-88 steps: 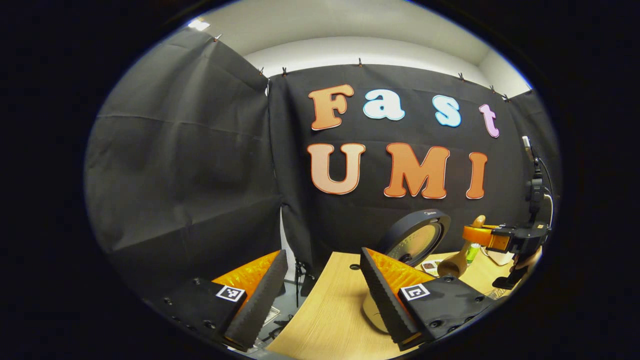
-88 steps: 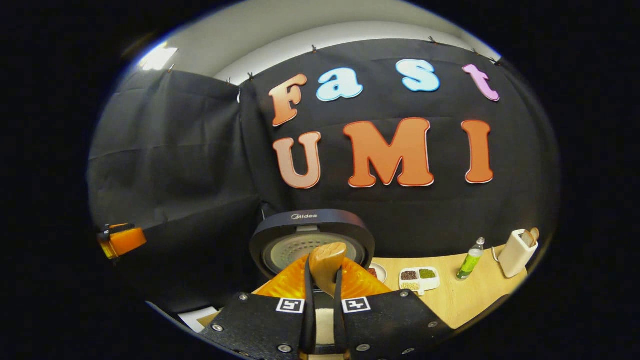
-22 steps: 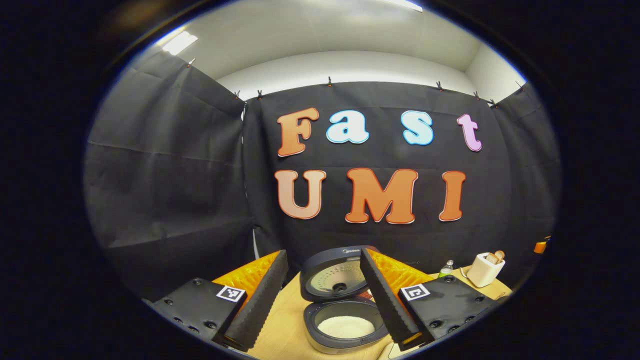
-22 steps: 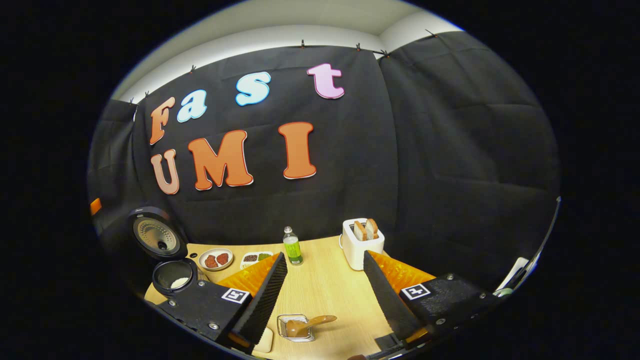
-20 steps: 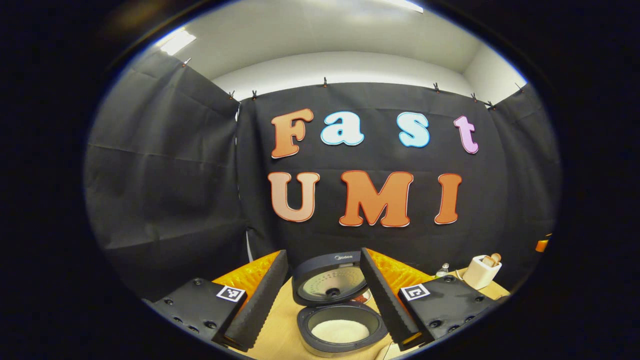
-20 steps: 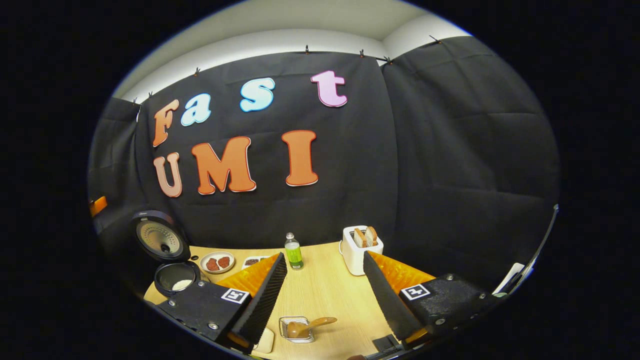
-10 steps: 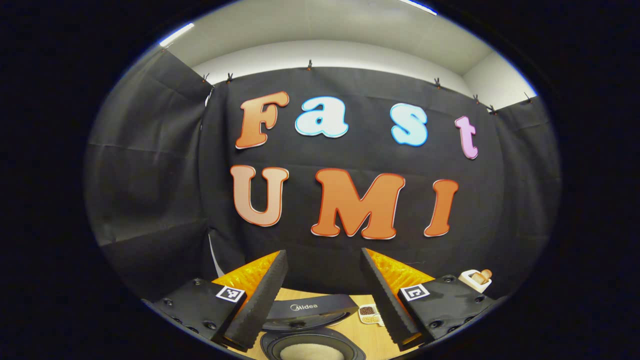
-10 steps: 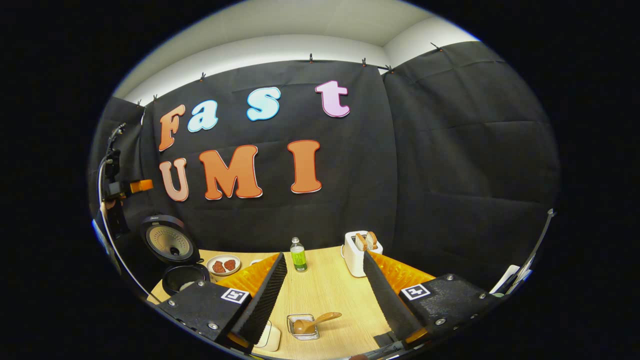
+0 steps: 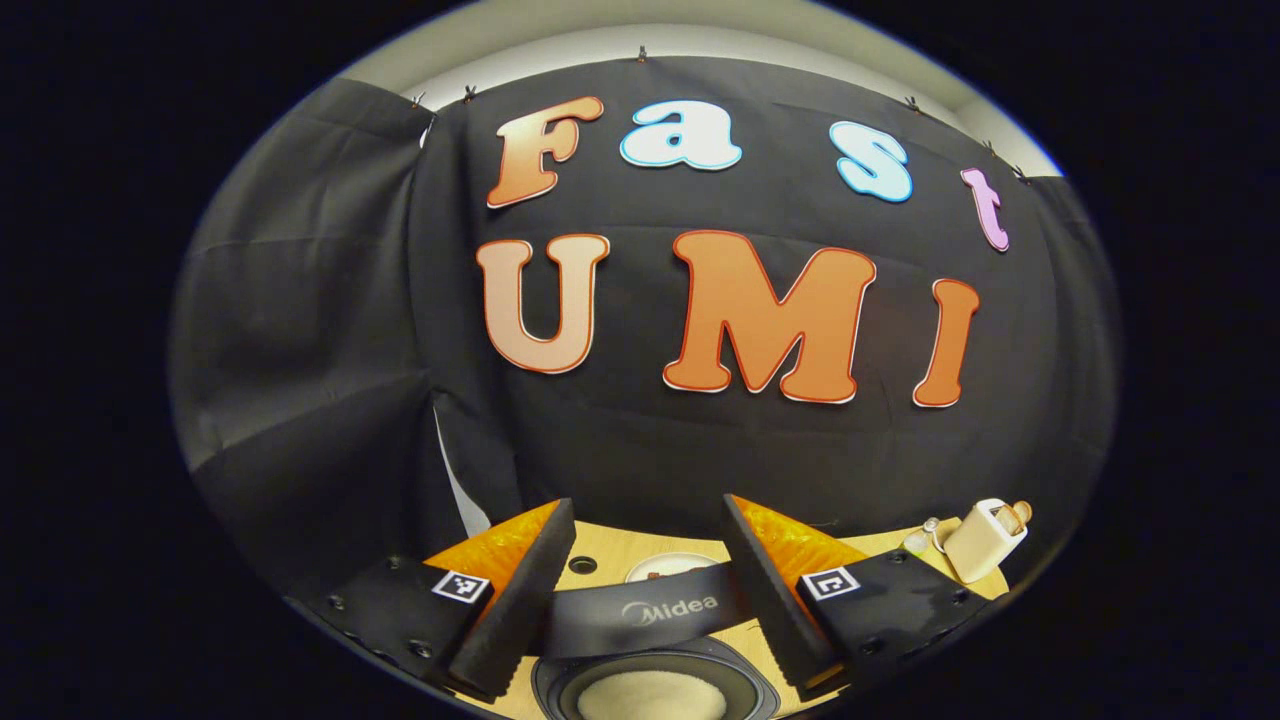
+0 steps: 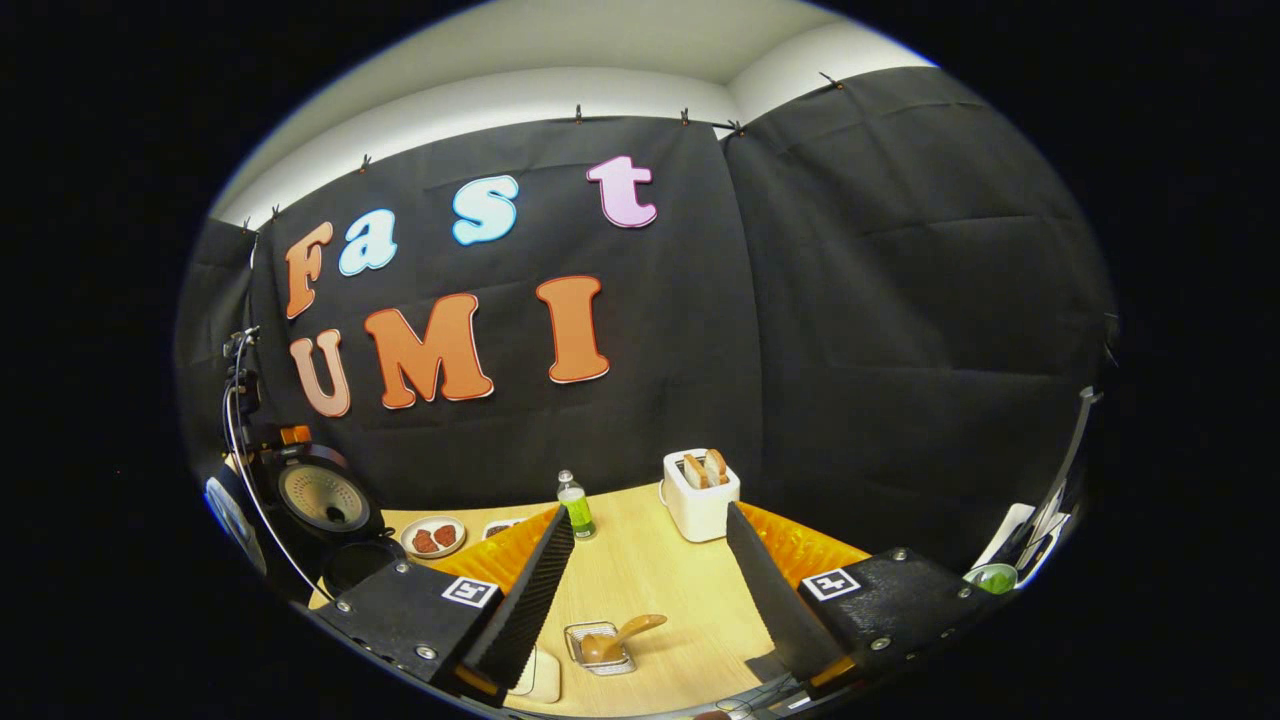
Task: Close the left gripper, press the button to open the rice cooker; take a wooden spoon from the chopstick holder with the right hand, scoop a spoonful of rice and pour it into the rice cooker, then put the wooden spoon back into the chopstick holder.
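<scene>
In the left gripper view, my left gripper (image 9: 645, 505) is open, and the upper edge of the rice cooker's raised lid (image 9: 650, 610) stands between its fingers. Below the lid the pot (image 9: 650, 697) holds white rice. In the right gripper view, my right gripper (image 10: 650, 512) is open and empty above the table. The wooden spoon (image 10: 625, 633) leans in the small chopstick holder (image 10: 600, 647), low between the fingers. Far left in that view the rice cooker (image 10: 318, 497) stands open, and an orange part of the left gripper (image 10: 294, 435) shows just above its lid.
A white toaster (image 10: 700, 490) with bread, a green bottle (image 10: 574, 507) and a plate of red food (image 10: 432, 537) stand toward the back of the wooden table (image 10: 660, 580). A pale dish (image 10: 543, 680) sits at the front edge beside the holder. The toaster (image 9: 985, 540) is right of the cooker.
The right gripper, shut on the spoon over the cooker 4.4 s ago, is now open with the spoon in the holder. The left gripper has moved in close over the cooker's lid.
</scene>
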`<action>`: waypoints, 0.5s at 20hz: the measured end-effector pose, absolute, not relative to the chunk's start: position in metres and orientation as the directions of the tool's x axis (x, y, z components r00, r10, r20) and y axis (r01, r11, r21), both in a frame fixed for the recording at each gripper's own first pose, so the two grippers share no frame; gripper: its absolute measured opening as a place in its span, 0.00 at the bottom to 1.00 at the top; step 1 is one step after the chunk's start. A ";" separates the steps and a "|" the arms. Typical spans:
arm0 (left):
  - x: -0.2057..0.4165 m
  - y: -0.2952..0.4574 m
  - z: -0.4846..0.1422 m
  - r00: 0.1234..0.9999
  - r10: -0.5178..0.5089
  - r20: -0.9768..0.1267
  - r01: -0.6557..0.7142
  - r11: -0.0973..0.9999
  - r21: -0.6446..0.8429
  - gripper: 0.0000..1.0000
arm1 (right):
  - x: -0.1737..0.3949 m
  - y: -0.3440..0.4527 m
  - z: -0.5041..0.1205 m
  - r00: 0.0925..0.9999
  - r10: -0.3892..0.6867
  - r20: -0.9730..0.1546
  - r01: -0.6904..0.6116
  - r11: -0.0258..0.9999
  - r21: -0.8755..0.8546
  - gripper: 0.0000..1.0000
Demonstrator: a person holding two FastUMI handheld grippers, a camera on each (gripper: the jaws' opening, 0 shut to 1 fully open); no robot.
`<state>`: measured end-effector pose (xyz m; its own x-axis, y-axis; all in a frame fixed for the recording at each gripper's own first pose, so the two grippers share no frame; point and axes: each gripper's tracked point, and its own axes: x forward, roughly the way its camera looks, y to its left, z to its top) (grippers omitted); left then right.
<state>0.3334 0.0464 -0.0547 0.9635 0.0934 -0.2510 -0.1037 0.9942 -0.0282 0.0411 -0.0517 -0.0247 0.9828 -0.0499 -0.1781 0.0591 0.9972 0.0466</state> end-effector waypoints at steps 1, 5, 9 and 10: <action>0.333 0.044 -0.049 0.972 0.085 -0.218 -0.094 0.995 -0.029 0.94 | 0.042 -0.052 -0.025 0.983 -0.049 -0.178 0.057 0.998 0.041 0.95; 0.303 0.031 -0.060 0.973 0.072 -0.220 -0.080 0.996 -0.027 0.98 | 0.048 -0.041 -0.020 0.986 -0.015 -0.168 0.023 0.999 0.044 0.95; 0.260 0.010 -0.076 0.974 0.042 -0.224 -0.051 0.998 -0.031 0.98 | 0.054 -0.030 -0.024 0.984 0.032 -0.177 -0.025 0.999 0.044 0.95; 0.250 0.005 -0.084 0.972 0.031 -0.234 -0.040 0.999 -0.036 0.98 | 0.054 -0.026 -0.025 0.983 0.045 -0.180 -0.038 0.998 0.047 0.95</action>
<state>0.2497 0.0052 -0.0838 0.9717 0.0309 -0.2342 -0.0405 0.9985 -0.0364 0.0542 -0.0259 -0.0245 0.9827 0.0455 -0.1798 -0.0377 0.9982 0.0465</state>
